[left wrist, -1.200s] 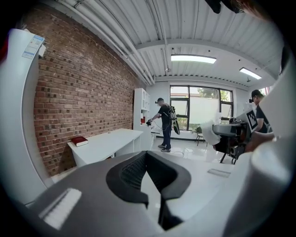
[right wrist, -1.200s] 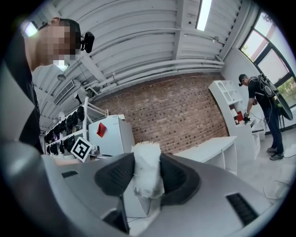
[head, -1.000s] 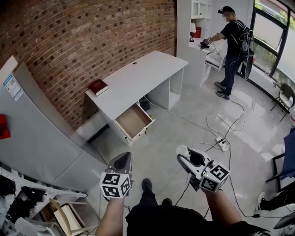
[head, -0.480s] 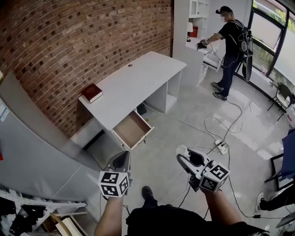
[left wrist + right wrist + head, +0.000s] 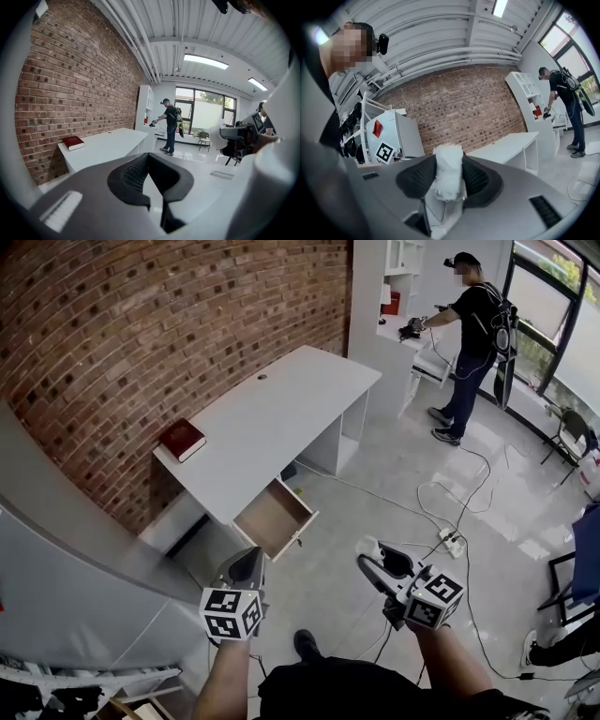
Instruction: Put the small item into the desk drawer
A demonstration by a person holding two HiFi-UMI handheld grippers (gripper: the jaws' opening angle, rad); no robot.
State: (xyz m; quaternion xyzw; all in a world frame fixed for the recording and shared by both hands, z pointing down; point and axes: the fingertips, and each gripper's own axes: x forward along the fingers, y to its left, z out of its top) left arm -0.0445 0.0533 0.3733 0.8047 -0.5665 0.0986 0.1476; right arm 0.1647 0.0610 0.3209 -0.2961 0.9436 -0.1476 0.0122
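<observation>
Brick wall [image 5: 141, 324] backs the white table [image 5: 281, 409], whose drawer [image 5: 272, 518] stands open ahead of our left gripper [image 5: 249, 563], well apart from it. We keep that gripper's jaws together, nothing between them. Our right gripper [image 5: 377, 563] clamps the white item [image 5: 448, 174], which sticks out past its tips. Far beyond the left gripper, a red book [image 5: 182, 439] lies on the table.

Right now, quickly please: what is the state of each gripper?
Left gripper: closed, with nothing between its jaws.
Right gripper: closed on the small white item.
</observation>
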